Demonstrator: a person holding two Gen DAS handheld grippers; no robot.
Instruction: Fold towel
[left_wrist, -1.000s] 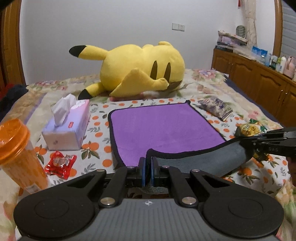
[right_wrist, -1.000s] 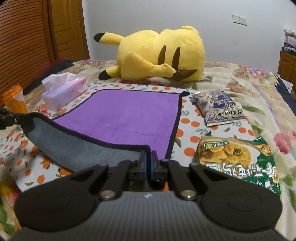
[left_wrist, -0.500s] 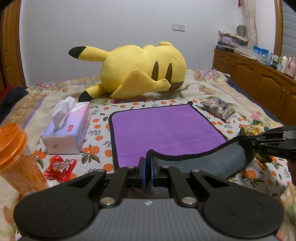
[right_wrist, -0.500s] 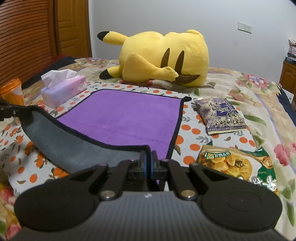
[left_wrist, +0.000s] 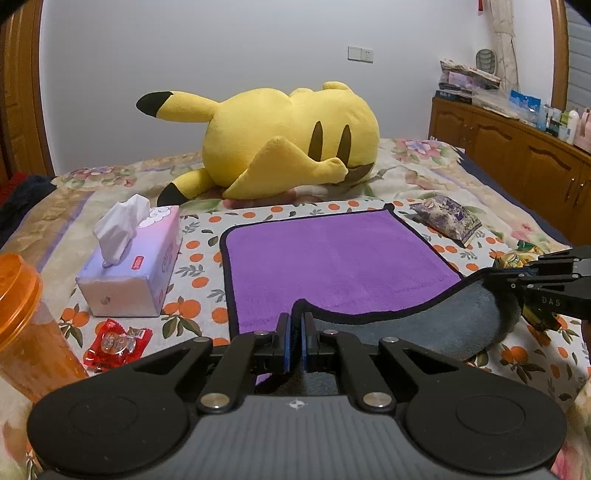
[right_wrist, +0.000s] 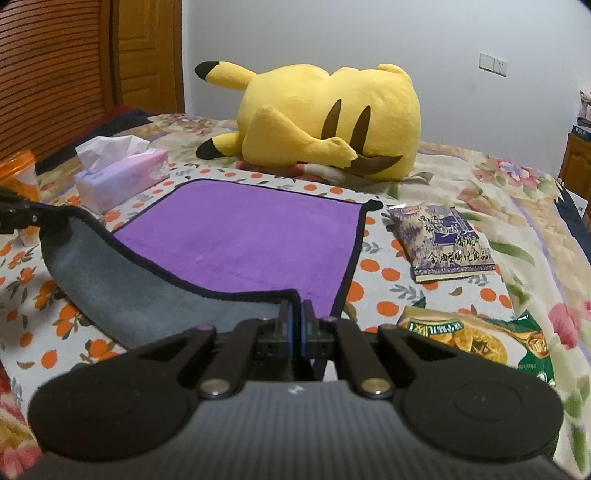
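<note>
Mid first fold: left claw (left_wrist: 294, 334) and right claw (right_wrist: 294, 326) each pinching a near corner of the purple towel (left_wrist: 332, 254), grey underside raised. Next, carry both corners ahead onto the far edge, short of the Pikachu plush (left_wrist: 288, 136).

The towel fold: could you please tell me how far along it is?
Done: left gripper and right gripper are each shut on a near corner of the purple towel. In hand: the near edge is lifted, grey underside showing. Left: carry it to the far edge and release.
</note>
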